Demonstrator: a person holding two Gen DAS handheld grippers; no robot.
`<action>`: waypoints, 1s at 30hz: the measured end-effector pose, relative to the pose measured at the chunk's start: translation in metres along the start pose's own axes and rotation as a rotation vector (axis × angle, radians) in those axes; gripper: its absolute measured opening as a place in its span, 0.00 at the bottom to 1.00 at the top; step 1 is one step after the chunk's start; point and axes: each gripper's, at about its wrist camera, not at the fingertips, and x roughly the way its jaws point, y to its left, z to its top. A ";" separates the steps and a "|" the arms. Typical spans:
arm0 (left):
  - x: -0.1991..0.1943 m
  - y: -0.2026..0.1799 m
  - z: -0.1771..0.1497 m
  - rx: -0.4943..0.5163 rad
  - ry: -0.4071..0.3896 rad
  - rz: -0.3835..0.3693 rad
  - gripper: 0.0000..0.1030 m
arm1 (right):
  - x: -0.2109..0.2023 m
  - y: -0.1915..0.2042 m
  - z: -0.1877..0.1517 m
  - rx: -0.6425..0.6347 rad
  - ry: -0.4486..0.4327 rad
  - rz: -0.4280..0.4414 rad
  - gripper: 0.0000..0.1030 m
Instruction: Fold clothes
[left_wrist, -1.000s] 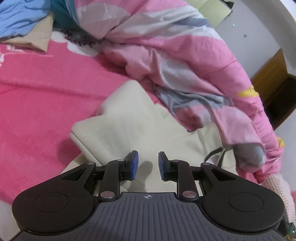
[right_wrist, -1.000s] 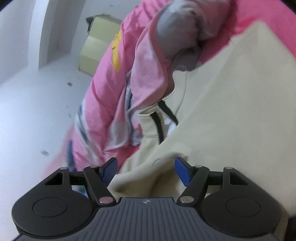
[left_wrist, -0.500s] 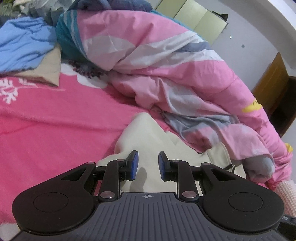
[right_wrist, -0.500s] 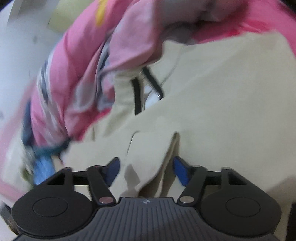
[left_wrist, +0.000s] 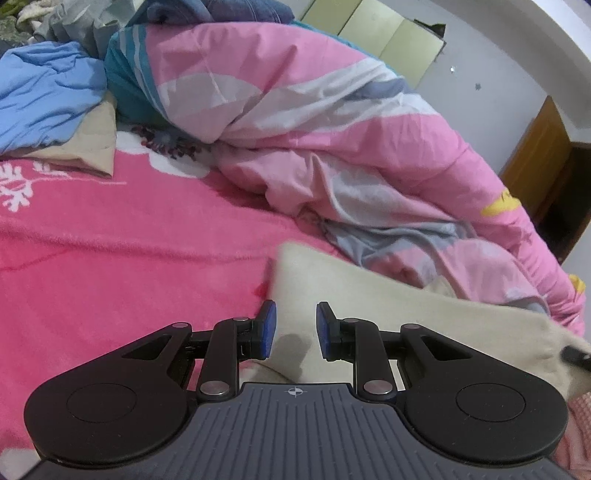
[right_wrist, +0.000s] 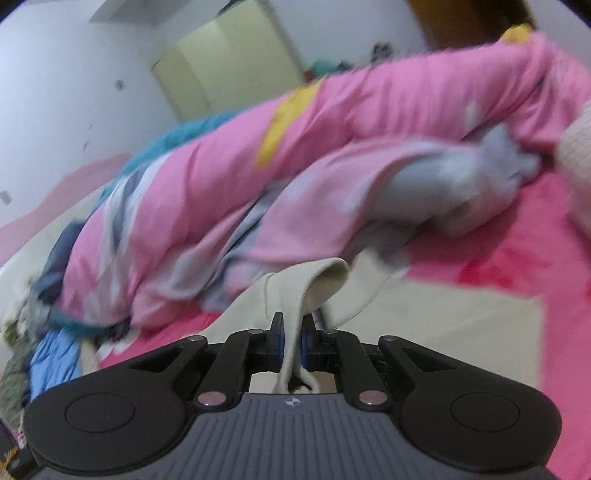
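A cream hooded garment (left_wrist: 373, 295) lies on the pink bed cover (left_wrist: 110, 258). My left gripper (left_wrist: 293, 328) is open and empty, its fingers just above the garment's near left part. In the right wrist view my right gripper (right_wrist: 292, 341) is shut on a fold of the cream garment (right_wrist: 295, 295) and holds it lifted, the cloth rising between the blue pads. The rest of the garment (right_wrist: 443, 321) lies flat on the bed behind.
A bunched pink, white and grey quilt (left_wrist: 314, 129) fills the far side of the bed, also in the right wrist view (right_wrist: 295, 158). Blue cloth (left_wrist: 44, 92) and a beige piece (left_wrist: 88, 144) lie far left. A wooden door (left_wrist: 535, 155) stands right.
My right gripper has closed on a fold of the cream garment and lifted it, swinging its view upward. My left gripper has drawn back toward the garment's left edge, still open.
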 end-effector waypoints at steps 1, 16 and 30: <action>0.002 -0.001 -0.001 0.007 0.009 0.003 0.22 | -0.005 -0.011 0.001 0.014 -0.005 -0.019 0.08; 0.035 -0.032 -0.018 0.221 0.161 0.038 0.29 | -0.020 -0.109 -0.035 0.240 0.057 -0.064 0.08; 0.027 -0.023 -0.013 0.153 0.119 0.022 0.34 | -0.047 -0.078 -0.032 -0.011 -0.001 -0.355 0.30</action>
